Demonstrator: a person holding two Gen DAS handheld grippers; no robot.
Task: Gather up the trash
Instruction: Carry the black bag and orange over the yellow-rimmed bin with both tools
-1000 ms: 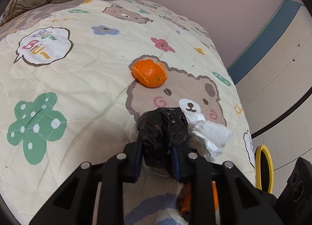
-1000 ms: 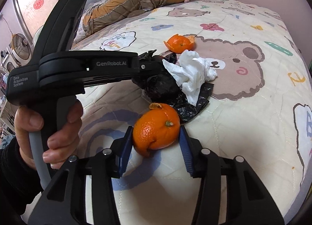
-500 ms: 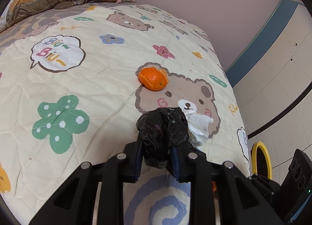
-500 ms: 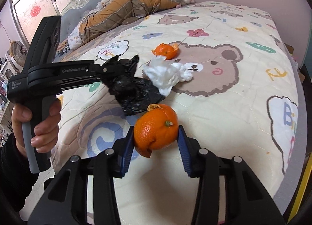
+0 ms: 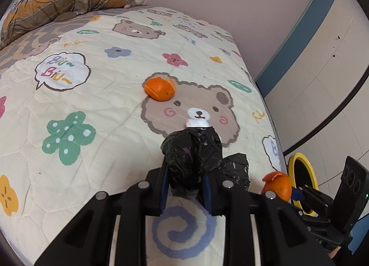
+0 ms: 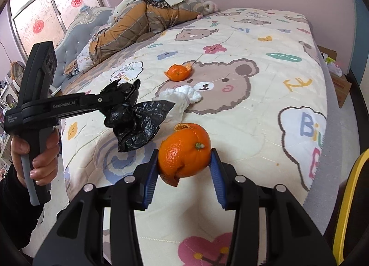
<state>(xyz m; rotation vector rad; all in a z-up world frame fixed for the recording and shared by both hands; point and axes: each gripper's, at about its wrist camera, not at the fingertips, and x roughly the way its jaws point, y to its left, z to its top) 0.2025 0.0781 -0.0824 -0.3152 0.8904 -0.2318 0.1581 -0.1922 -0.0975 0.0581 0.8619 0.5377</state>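
My left gripper (image 5: 184, 185) is shut on a crumpled black plastic bag (image 5: 193, 155) and holds it above the bed; it also shows in the right wrist view (image 6: 136, 116). My right gripper (image 6: 184, 166) is shut on an orange peel shell (image 6: 184, 150), lifted off the quilt; it also shows in the left wrist view (image 5: 278, 185). A second orange peel (image 5: 160, 88) lies on the bear print (image 6: 178, 72). A crumpled white tissue (image 6: 184, 96) lies on the quilt beyond the bag, mostly hidden in the left wrist view (image 5: 196, 124).
The cartoon quilt (image 5: 92, 109) covers the bed. A heap of brown bedding and clothes (image 6: 143, 19) lies at the head end. A yellow-rimmed bin (image 5: 302, 173) stands on the floor by the bed's right edge. A cardboard box (image 6: 339, 79) sits beyond the far side.
Both grippers have risen and pulled back from the bed. The black bag has come up off the tissue, which stays on the quilt. The orange peel shell is carried higher.
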